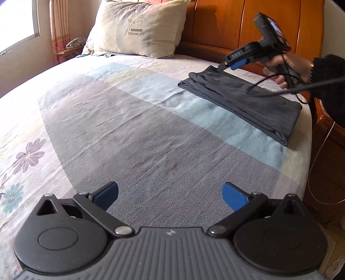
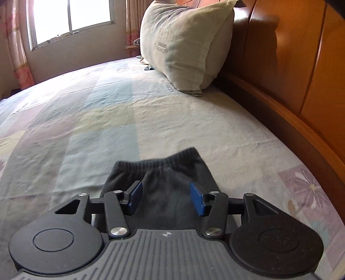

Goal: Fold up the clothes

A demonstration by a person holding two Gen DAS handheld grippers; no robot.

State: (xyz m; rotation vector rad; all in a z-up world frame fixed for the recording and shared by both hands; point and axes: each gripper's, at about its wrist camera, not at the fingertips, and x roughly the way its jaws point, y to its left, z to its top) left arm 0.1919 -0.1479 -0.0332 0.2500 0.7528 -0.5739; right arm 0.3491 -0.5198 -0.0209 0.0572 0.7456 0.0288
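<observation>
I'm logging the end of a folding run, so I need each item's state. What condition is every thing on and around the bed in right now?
dark grey garment: folded flat, lying on the bed near the headboard.
left gripper: open, empty, over bare bedsheet.
right gripper: open, above the garment's waistband end, gripping nothing.
pillow: propped upright against the headboard.
bedsheet: spread out, lightly wrinkled.
window: looks shut.

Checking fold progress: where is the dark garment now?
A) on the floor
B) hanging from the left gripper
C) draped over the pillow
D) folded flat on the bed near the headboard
D: the dark garment lies folded on the bed by the headboard, under the open right gripper.
</observation>
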